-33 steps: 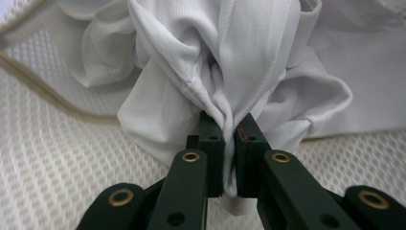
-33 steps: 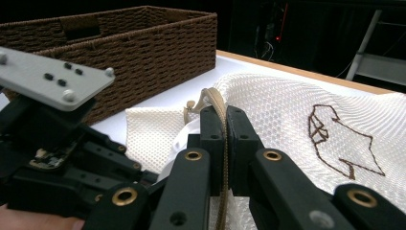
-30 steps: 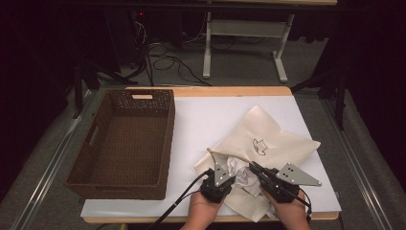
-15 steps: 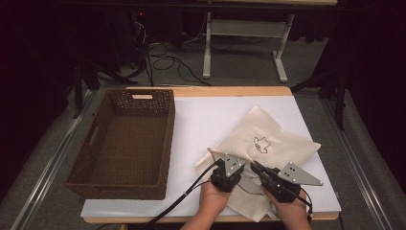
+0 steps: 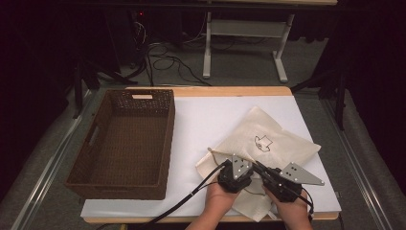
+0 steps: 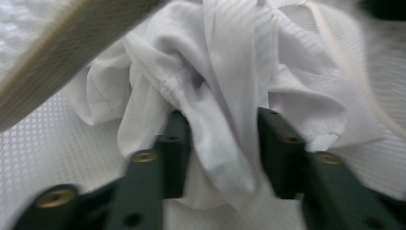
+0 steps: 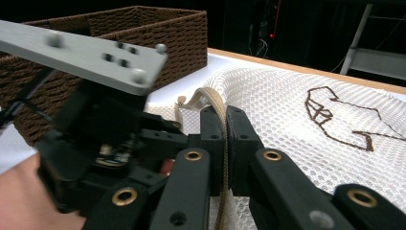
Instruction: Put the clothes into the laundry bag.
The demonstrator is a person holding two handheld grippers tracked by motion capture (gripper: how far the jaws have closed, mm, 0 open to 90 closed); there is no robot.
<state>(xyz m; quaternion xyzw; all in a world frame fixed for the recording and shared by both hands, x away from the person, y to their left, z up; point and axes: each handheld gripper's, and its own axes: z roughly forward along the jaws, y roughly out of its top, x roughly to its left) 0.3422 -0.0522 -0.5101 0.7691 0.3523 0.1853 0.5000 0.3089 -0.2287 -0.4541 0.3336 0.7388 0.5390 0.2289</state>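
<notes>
Right gripper (image 7: 225, 143) has its jaws pressed together on the tan zipper edge (image 7: 218, 103) of the mesh laundry bag (image 5: 268, 143), lower centre of the right gripper view; judging by that grip, it's pinning the bag's opening so the other hand can work inside it. Left gripper (image 6: 222, 143) has jaws that have just been opening: they now stand spread, with a fold of the white garment (image 6: 215, 86) hanging loose between them, pads not pressing on it. Reads as a release after stuffing the cloth into the bag mouth, though I can't confirm how deep it sits. In the high view both grippers, left (image 5: 235, 173) and right (image 5: 277, 182), sit side by side at the bottom centre-right of the frame, on the bag's near edge. The bag lies flat on the white table cover (image 5: 206, 120), right of centre, well apart from the brown wicker basket (image 5: 127, 139) at left, which holds nothing I can see. Bag is cream honeycomb mesh with a dark brown line-drawn logo (image 7: 342, 117) and a tan woven band along the opening. The garment is thin, white, finely ribbed and badly crumpled, with a stitched hem showing mid-frame in the left gripper view.
</notes>
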